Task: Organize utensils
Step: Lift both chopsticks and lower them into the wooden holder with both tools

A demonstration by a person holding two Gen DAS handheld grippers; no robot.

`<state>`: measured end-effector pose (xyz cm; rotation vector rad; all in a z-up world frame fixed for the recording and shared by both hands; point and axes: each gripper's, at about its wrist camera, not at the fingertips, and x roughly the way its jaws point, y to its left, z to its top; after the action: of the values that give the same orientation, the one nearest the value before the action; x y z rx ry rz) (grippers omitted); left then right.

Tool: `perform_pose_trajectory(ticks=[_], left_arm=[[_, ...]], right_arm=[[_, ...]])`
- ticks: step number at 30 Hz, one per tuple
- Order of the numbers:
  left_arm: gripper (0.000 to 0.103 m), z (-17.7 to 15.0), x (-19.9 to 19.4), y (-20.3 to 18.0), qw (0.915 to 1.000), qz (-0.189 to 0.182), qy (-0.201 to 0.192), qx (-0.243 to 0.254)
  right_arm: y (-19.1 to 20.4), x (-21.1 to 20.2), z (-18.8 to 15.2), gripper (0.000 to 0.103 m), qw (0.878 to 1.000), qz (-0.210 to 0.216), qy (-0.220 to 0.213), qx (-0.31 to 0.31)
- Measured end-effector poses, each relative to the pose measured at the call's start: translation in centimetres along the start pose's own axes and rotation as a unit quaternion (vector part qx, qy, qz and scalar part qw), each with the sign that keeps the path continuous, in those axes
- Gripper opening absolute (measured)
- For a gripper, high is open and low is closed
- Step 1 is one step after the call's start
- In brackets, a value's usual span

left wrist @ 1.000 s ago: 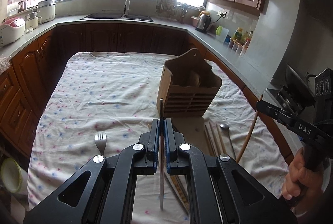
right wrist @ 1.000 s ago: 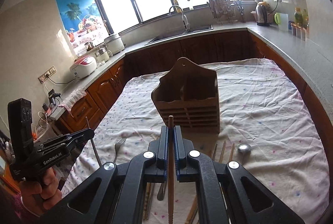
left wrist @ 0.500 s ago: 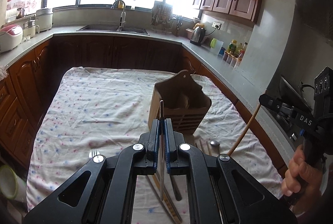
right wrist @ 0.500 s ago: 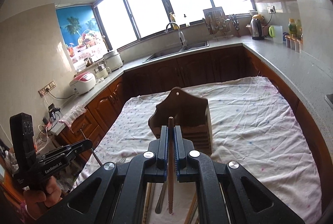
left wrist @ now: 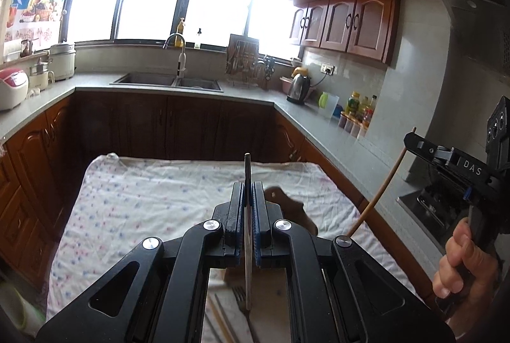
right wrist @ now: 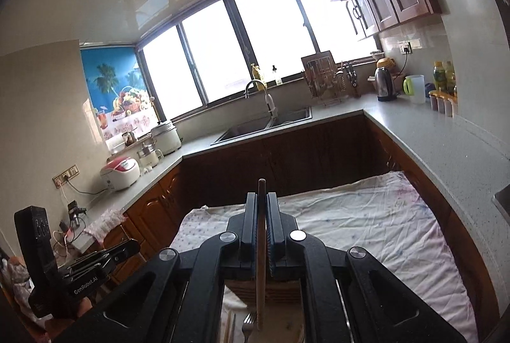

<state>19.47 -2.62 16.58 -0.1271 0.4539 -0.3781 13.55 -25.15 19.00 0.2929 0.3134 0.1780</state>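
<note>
— What has the left gripper (left wrist: 248, 199) got?
— Its jaws are clamped on a thin metal utensil (left wrist: 247, 234), held upright above the floral tablecloth (left wrist: 143, 199).
— And the right gripper (right wrist: 262, 215)?
— Closed on a wooden chopstick (right wrist: 260, 263), over the wooden holder (right wrist: 271, 290). A fork (right wrist: 248, 324) and more chopsticks (left wrist: 220, 320) lie on the cloth below.

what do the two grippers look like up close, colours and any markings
Both grippers, left and right, are matte black linkages with silver pivot bolts and blue-lined jaws. Side lettering reads "GenRobot.AI" on the left, "DAS" on the right. No sleeves or cables show.
</note>
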Motion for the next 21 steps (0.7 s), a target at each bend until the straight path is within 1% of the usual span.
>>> perform_pose_trajectory(ticks=[3, 7, 11, 15, 17, 21], left_arm=[[0.004, 1.6, 1.5, 0.0, 0.9999, 0.001, -0.012, -0.002], [0.004, 3.5, 3.7, 0.3, 0.9996, 0.005, -0.024, -0.01], [0.004, 4.3, 6.1, 0.9, 0.9992, 0.013, -0.03, -0.022], [0.004, 3.7, 8.5, 1.4, 0.9987, 0.022, -0.029, -0.035], [0.004, 2.9, 9.6, 1.6, 0.9986, 0.029, -0.022, -0.038], [0.004, 0.8, 11.3, 2.2, 0.9982, 0.026, -0.013, -0.051]], right_arm=[[-0.6, 1.1, 1.5, 0.005, 1.0, -0.007, -0.016, 0.006], [-1.5, 3.2, 2.9, 0.005, 1.0, -0.014, -0.024, 0.012], [-2.5, 5.3, 3.5, 0.005, 0.999, -0.025, -0.025, 0.015], [-3.6, 7.6, 2.4, 0.005, 0.999, -0.03, -0.014, 0.02], [-4.1, 8.9, 1.2, 0.005, 0.999, -0.029, -0.002, 0.027], [-4.7, 10.9, -1.4, 0.005, 0.999, -0.025, 0.013, 0.036]])
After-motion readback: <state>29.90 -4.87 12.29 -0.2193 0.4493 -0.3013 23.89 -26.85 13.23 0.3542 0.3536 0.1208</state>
